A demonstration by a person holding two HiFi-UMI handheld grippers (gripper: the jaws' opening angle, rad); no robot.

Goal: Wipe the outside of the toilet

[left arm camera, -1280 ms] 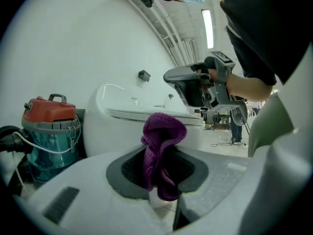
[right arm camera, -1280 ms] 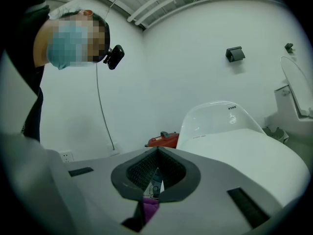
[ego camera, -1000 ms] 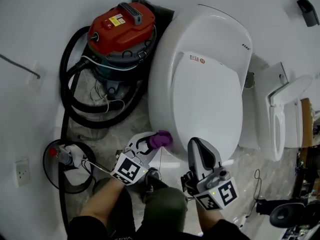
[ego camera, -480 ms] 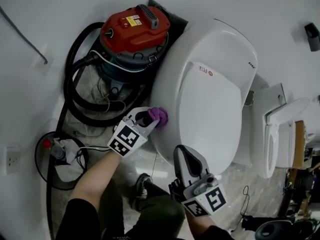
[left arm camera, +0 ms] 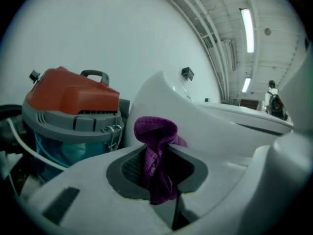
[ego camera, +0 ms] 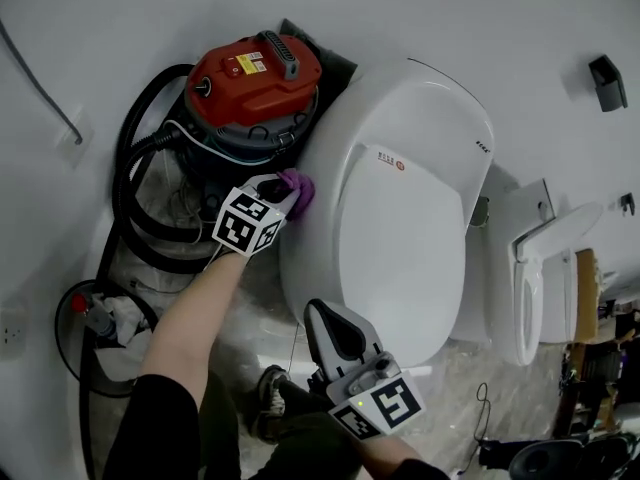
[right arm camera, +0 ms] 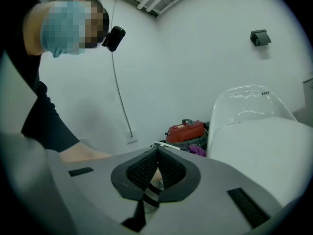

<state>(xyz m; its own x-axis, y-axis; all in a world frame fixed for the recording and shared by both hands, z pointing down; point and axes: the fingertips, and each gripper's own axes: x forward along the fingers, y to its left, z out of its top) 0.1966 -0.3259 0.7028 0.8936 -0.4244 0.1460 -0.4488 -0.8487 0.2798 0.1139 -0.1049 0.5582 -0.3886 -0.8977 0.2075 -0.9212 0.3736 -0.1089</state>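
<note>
Purple cloth (ego camera: 301, 192) pinched in left gripper (ego camera: 283, 188), pressed vs toilet (ego camera: 400, 238) side for wiping; right gripper (ego camera: 333, 330) clenched empty, idle nr toilet front.

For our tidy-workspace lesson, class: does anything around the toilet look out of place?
The red vacuum cleaner stands close beside the toilet, its black hose coiled alongside, crowding the side where the left gripper holds a purple cloth.
</note>
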